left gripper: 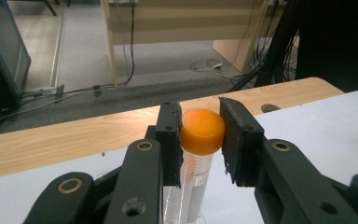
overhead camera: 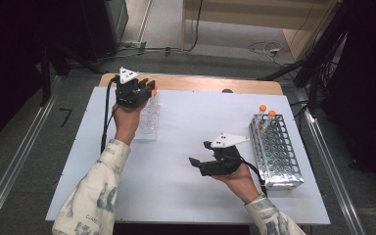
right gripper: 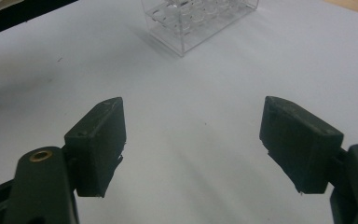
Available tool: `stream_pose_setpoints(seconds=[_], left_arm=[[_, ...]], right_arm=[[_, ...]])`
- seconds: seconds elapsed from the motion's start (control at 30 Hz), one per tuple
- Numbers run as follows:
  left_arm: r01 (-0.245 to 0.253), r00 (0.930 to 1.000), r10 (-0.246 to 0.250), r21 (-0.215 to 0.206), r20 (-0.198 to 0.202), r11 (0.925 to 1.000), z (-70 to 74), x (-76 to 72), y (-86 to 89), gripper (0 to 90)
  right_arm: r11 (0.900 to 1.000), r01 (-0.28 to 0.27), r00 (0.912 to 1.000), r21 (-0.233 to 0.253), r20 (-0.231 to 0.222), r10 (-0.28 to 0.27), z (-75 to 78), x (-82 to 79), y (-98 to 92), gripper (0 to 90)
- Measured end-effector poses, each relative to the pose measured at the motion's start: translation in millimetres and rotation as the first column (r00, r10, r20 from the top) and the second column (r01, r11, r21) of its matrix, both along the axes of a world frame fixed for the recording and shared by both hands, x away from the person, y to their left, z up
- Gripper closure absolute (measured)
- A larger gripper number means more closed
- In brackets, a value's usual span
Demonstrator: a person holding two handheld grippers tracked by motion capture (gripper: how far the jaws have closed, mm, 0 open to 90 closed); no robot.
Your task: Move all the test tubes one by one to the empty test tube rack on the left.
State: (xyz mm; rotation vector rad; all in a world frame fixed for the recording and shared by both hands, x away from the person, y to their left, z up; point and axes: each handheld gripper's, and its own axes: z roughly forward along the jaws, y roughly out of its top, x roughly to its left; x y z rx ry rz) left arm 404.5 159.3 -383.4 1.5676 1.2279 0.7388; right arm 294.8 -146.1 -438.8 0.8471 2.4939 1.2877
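Left gripper (overhead camera: pixel 147 89), upper left of the high view over the clear rack (overhead camera: pixel 147 122): jaws clamped on the orange-capped tube (left gripper: pixel 200 135), one pad on each side of the cap, tube upright and centred low in the left gripper view with its clear graduated body running down between the jaws. Right gripper (overhead camera: pixel 199 152), centre of the high view above bare white table (overhead camera: pixel 176 196): jaws wide apart, nothing between them. Metal rack (overhead camera: pixel 276 152) at right holds two more orange-capped tubes (overhead camera: pixel 267 110) at its far end.
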Motion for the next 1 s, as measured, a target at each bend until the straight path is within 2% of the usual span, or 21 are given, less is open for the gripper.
stream_pose_setpoints(seconds=[0.13, 0.3, 0.37, 0.63, 1.0], left_arm=[[0.001, 0.9998, -0.001, -0.006, -0.018, 1.0000, -3.6, 3.8, 0.4, 70.6], [0.010, 0.9987, -0.008, 0.032, -0.050, 0.9994, -13.5, 5.6, -5.7, 70.5], [0.010, 0.9979, -0.007, 0.059, -0.065, 0.9982, -19.3, 5.5, -8.0, 70.5], [0.003, 0.9943, 0.008, 0.101, -0.106, 0.9949, -40.2, 5.1, -11.8, 70.4], [-0.003, 0.9944, 0.013, 0.100, -0.105, 0.9950, -42.4, 3.7, -12.4, 69.9]], right_arm=[[1.000, -0.004, 1.0000, -0.003, 0.002, 0.004, -0.5, 0.1, 0.3, 21.1], [1.000, 0.000, 1.0000, -0.002, -0.003, 0.000, -0.1, -0.2, -0.2, 21.1], [1.000, -0.002, 1.0000, -0.002, -0.002, 0.002, 0.0, -0.2, -0.6, 21.1], [1.000, -0.004, 1.0000, -0.005, -0.003, 0.004, -0.7, -0.9, 0.7, 21.1], [1.000, -0.005, 1.0000, -0.008, -0.002, 0.005, -1.3, -0.5, 0.8, 21.1]])
